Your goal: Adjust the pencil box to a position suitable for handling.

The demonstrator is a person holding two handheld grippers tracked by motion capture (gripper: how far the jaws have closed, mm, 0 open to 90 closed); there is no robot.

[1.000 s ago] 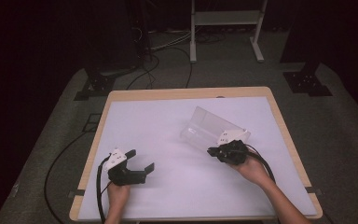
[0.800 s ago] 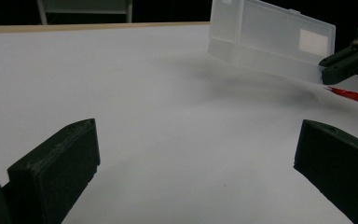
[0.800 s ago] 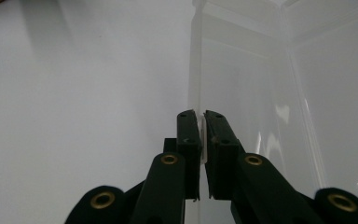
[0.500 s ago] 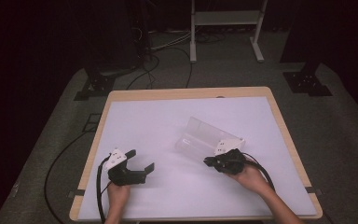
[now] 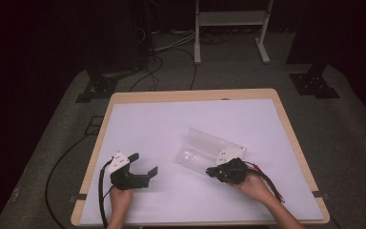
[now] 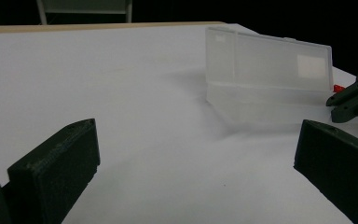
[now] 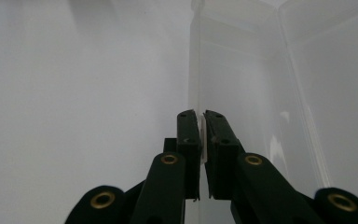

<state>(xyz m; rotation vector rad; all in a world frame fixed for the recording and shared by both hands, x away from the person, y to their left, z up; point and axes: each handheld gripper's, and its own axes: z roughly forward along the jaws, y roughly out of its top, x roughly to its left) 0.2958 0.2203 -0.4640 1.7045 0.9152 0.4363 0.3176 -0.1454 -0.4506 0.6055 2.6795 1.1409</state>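
A: Near edge first. Left gripper [image 5: 143, 164] sits low on the table [image 5: 171, 119], held by a hand at the bottom of the high view. State?

B: Jaws spread wide, nothing between them. In the left gripper view the two black jaws stand far apart over bare white surface.

A: Right gripper [image 5: 211, 170]?

B: Jaws pressed almost together, pinching a thin clear edge of the box [image 5: 208, 149]. The right gripper view shows that edge [image 7: 203, 135] clamped between the two pads, with clear plastic walls rising beyond and to the right of them.

A: Where does the box lie relative to that gripper?

B: Directly ahead of it and touching. In the high view it lies right of centre on the table, its near right corner at the gripper tips, its long side running up and left from there.

A: And relative to the left gripper?

B: Well apart, off to its right. The left gripper view shows the box [image 6: 265, 79] farther back, lid standing open above the tray, with the right gripper [image 6: 354, 95] at its right end.

A: Anything beyond the table?

B: Dark floor, cables, a white stand [image 5: 231, 19] at the back
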